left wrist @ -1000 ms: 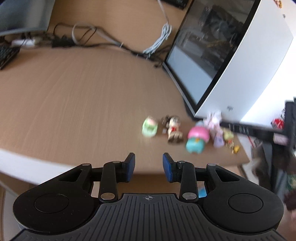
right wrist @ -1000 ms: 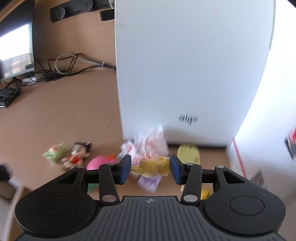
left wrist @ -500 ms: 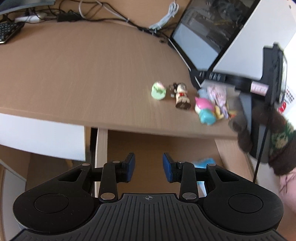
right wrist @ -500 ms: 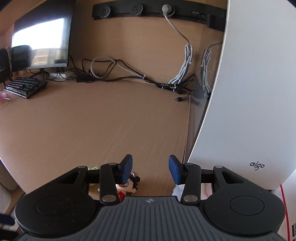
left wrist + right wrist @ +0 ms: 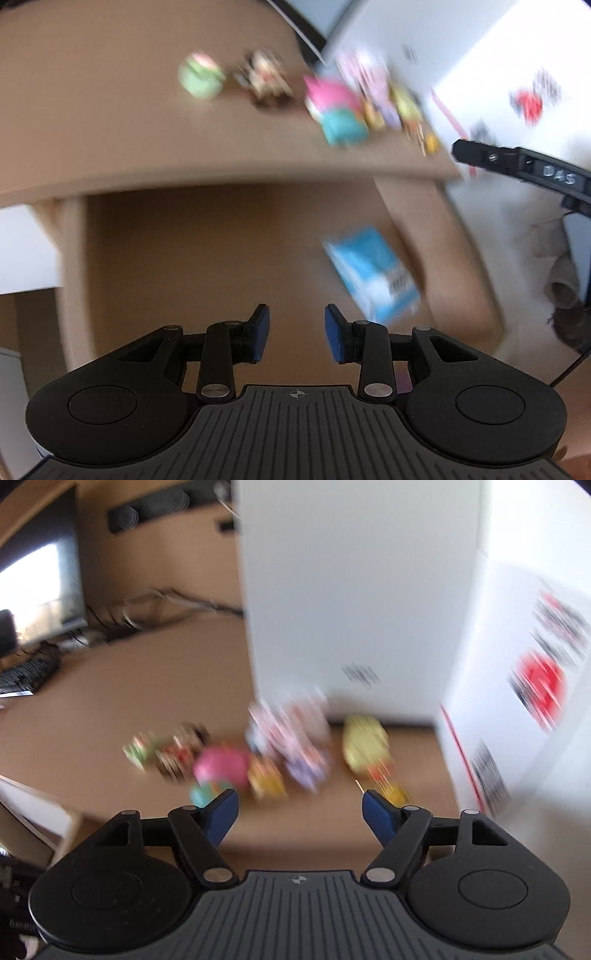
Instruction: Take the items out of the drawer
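A light brown wooden counter (image 5: 110,122) is seen in both wrist views, with a tall white computer case (image 5: 351,590) standing on it at the right. Below the counter edge, an open brown wooden drawer (image 5: 221,251) is shown in the left wrist view, and a blue and white rectangular packet (image 5: 373,275) is seen lying flat near its right wall. A blurred row of small toys is set on the counter close to the case: a green round figure (image 5: 201,75), a dark-haired doll figure (image 5: 266,79), a pink and teal round toy (image 5: 338,110) and a pale yellow oval toy (image 5: 364,740). The left hand-held gripper (image 5: 297,328) is held over the drawer with its blue pads parted and nothing between them. The right hand-held gripper (image 5: 299,812) is held wide open before the toys, empty.
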A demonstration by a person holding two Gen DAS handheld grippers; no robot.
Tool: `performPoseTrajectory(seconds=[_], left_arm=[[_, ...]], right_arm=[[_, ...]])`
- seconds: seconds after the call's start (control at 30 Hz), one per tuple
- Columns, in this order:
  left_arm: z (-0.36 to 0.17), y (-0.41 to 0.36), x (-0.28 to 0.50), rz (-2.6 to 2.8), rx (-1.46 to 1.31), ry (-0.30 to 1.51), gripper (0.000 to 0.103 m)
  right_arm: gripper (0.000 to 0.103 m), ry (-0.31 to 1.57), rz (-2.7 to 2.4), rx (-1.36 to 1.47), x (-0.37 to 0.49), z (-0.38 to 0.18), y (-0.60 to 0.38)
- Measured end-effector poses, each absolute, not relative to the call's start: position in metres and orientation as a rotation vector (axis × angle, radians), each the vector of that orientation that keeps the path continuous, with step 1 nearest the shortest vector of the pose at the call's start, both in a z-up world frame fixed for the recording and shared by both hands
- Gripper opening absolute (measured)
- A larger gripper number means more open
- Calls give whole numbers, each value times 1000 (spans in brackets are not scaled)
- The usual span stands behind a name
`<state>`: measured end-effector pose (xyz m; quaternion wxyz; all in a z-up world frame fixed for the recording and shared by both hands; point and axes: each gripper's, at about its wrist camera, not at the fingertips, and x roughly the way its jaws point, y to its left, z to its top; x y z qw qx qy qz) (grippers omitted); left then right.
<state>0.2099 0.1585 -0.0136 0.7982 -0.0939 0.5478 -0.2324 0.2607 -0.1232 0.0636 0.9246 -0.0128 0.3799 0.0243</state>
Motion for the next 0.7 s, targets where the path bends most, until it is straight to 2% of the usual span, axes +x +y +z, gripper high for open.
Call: performPoseTrajectory(seconds=[0.23,0.43,0.53,0.7], left_arm=[[-53,102,226,-679,-129,1497,36],[-88,76,240,-620,-321,1715,36],[-91,61,242,-627,-353,1744,36],[-88,27,241,-684,-233,1739,36]], right_arm=[[80,936,-76,134,212,45,-169],[81,1001,-127,163,181,33,-184],[82,1014,-140,175,172,30,-188],[82,1033,-170,178,168,26,-195]])
